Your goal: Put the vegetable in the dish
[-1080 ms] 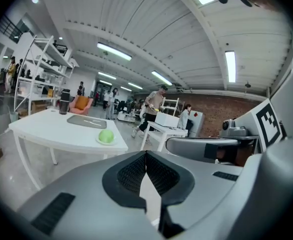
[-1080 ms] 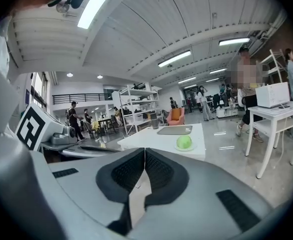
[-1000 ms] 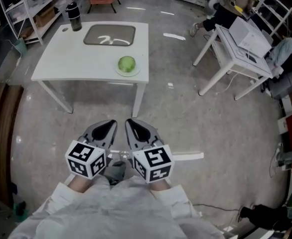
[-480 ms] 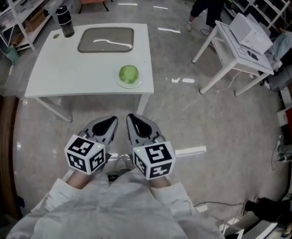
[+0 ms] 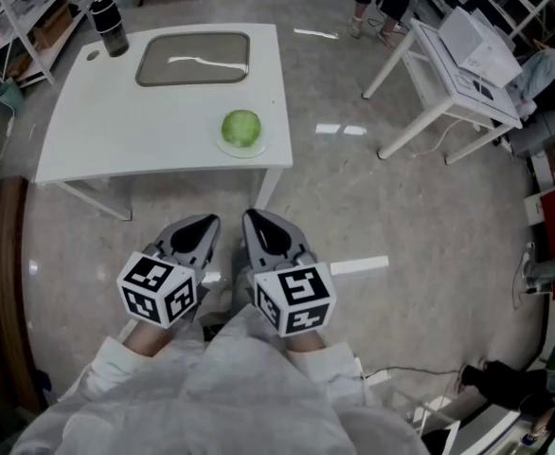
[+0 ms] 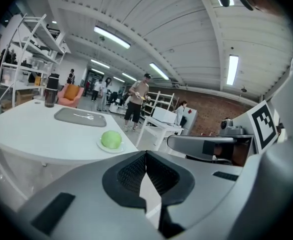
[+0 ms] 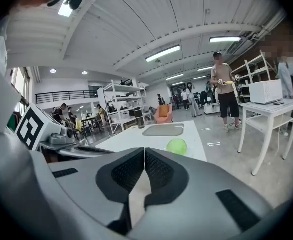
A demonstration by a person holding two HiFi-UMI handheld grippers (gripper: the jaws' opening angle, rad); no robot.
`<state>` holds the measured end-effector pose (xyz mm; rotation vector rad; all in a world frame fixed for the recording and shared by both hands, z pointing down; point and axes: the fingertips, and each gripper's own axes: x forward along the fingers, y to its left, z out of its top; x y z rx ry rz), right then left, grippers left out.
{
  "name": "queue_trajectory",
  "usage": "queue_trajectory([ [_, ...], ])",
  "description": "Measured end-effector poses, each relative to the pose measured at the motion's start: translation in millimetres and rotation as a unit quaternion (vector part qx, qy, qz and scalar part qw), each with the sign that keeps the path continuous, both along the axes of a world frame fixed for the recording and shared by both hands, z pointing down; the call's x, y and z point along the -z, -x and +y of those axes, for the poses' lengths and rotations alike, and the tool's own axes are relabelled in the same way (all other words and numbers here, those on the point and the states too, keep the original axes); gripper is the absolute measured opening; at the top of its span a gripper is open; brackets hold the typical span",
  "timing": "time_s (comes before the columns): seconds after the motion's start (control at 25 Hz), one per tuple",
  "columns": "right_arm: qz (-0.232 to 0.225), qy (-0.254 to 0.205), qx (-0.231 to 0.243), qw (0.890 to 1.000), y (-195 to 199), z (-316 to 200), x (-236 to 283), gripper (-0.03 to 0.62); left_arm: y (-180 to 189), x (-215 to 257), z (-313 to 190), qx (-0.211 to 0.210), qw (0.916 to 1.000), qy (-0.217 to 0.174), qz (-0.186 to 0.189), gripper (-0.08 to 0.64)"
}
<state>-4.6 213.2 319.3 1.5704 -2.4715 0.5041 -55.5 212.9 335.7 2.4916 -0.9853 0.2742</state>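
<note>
Left gripper view puts my left gripper (image 6: 146,155) dead centre, its 2 jaws pressed together at the tips with nothing between them. Right gripper view shows the same for my right gripper (image 7: 145,152): pads meeting, empty. Each of these views also catches the other gripper's side at its edge.

Only the head view shows the 2 grippers side by side, close together, over bare floor just short of the white table (image 5: 116,121), with both marker cubes toward me.

On that table, the green round vegetable (image 5: 241,127) sits on a small pale plate (image 5: 242,148) near the right front corner. A grey tray (image 5: 193,58) lies apart from it toward the far edge. From above I can see a white utensil (image 5: 194,61) lying in the tray, which is only a thin streak in the gripper views. A dark bottle (image 5: 108,25) stands at the far left corner.

Both gripper views add a standing person (image 7: 225,91) beside a second white table (image 7: 266,109); the head view cuts that person to legs.
</note>
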Motion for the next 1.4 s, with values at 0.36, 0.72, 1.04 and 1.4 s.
queue_trajectory([
  [0.36, 0.017, 0.004, 0.021, 1.000, -16.8, -62.8, -3.3, 0.014, -20.3, 0.8, -60.7, 0.011, 0.9999, 0.000, 0.000, 0.008],
  [0.72, 0.018, -0.015, 0.037, 0.999, -38.5, -147.4, 3.9, 0.012, -40.2, 5.8, -145.0, 0.020, 0.9996, -0.009, -0.018, 0.008],
  [1.04, 0.035, 0.001, 0.058, 0.998, -59.2, -203.3, -1.9, 0.012, -55.7, -4.0, -201.8, 0.042, 0.9989, 0.009, -0.018, 0.008],
  [1.4, 0.037, 0.007, 0.072, 0.997, -69.6, -243.1, -12.6, 0.012, -62.6, -6.8, -235.2, 0.066, 0.9973, -0.001, -0.033, 0.008],
])
